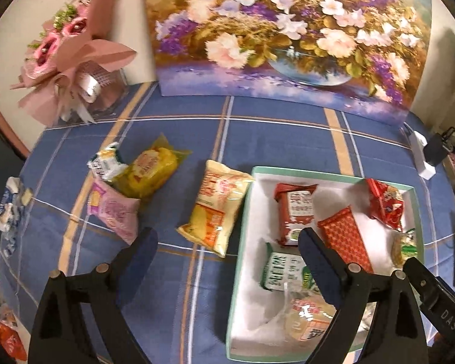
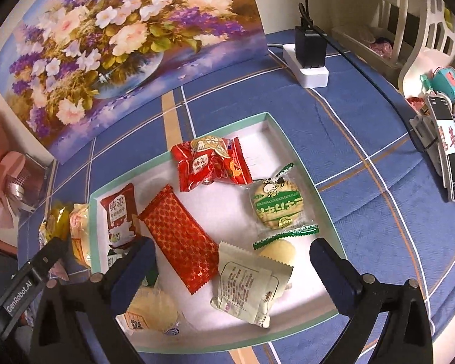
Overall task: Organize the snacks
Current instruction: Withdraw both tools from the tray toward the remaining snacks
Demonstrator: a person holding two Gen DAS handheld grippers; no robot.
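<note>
The left hand-held gripper (image 1: 227,261) hangs with its jaws spread wide and holds nothing; one finger is over the blue plaid tabletop (image 1: 276,139), the other over the green-rimmed tray (image 1: 306,170). From that gripper, a cream-and-orange snack pack (image 1: 217,206) lies at 12 o'clock on the cloth, just beside the tray's left wall, with a yellow pack (image 1: 150,171) and a pink pack (image 1: 115,210) toward 10 o'clock. The right hand-held gripper (image 2: 232,261) is likewise spread apart and empty above the tray (image 2: 306,163). Inside the tray, a red patterned packet (image 2: 182,236) lies at its 11 o'clock, a green-striped biscuit (image 2: 277,204) at 1 o'clock, and a beige packet (image 2: 248,291) just below between the fingers. A flower painting (image 2: 106,39) stands at the far edge.
</note>
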